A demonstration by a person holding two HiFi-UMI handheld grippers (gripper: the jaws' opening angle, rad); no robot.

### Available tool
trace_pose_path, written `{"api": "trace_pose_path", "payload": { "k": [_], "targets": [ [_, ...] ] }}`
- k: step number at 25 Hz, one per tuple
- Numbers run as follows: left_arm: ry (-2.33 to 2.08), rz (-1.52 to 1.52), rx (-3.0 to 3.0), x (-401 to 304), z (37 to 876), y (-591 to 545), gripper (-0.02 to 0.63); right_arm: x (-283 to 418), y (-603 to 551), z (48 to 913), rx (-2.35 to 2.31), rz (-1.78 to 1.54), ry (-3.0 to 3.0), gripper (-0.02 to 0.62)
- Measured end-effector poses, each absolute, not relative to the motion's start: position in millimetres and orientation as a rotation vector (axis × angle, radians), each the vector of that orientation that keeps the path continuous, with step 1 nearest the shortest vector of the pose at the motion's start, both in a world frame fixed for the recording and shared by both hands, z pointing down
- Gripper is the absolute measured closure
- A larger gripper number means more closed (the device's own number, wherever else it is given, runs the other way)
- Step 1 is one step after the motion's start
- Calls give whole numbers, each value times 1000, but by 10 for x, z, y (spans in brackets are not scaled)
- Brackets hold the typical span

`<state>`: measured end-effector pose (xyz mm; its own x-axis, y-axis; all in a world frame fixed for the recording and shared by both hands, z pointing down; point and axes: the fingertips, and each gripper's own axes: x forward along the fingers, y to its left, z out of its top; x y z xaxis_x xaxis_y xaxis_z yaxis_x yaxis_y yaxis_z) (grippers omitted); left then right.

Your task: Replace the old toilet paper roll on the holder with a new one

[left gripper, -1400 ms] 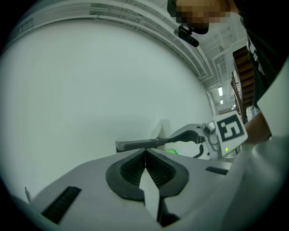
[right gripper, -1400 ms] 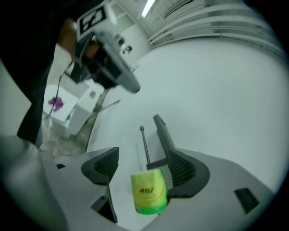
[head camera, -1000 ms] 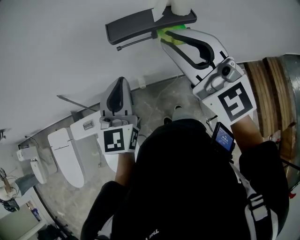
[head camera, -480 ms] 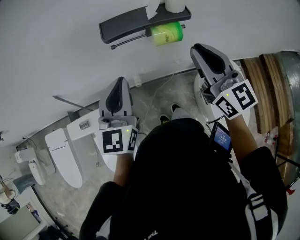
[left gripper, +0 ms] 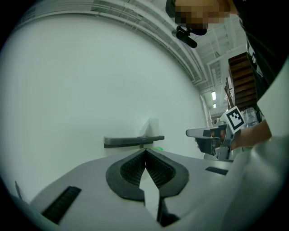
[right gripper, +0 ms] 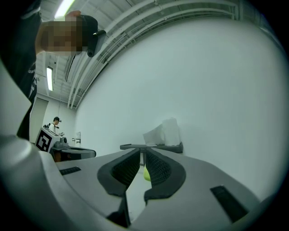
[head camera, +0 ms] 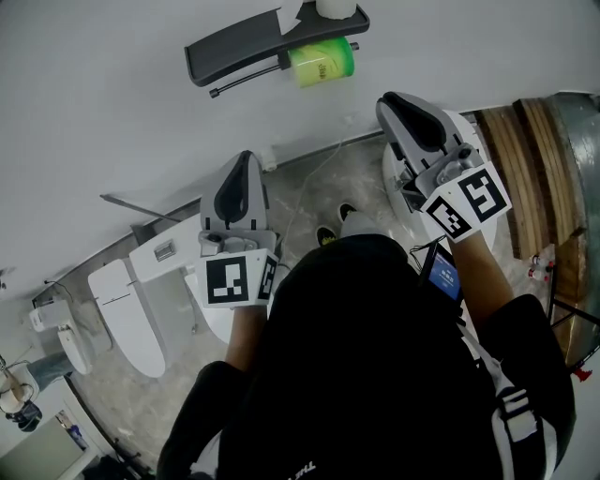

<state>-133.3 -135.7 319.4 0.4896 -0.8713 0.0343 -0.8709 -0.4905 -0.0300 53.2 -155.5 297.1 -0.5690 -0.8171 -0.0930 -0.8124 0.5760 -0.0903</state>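
Observation:
A dark grey holder shelf (head camera: 246,44) is fixed to the white wall. A yellow-green wrapped roll (head camera: 322,64) hangs on the rod under its right end. A white toilet paper roll (head camera: 335,7) with a loose tail stands on top of the shelf. My right gripper (head camera: 389,97) is below and to the right of the green roll, apart from it, jaws shut and empty. My left gripper (head camera: 242,156) sits lower at the left, also shut and empty. In the right gripper view the green roll (right gripper: 146,174) shows past my right gripper (right gripper: 142,152), below the shelf (right gripper: 168,147).
A white toilet (head camera: 131,314) stands on the grey floor at lower left. Wooden planks (head camera: 530,169) lie at the right. A thin cable (head camera: 314,187) runs across the floor by the wall. A person (right gripper: 56,124) stands far off in the right gripper view.
My right gripper has drawn back and down from the green roll and rolled so its marker faces up. The green roll stays on the holder. The left gripper has hardly moved.

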Motion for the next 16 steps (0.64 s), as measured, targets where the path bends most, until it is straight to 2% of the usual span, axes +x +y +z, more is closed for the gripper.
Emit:
{"api": "trace_pose_path", "payload": {
  "k": [16],
  "targets": [
    [1590, -75, -2690, -1370, 3178, -1329, 584, 429, -1524, 2982, -1371, -25, 2708, 543]
  ]
}}
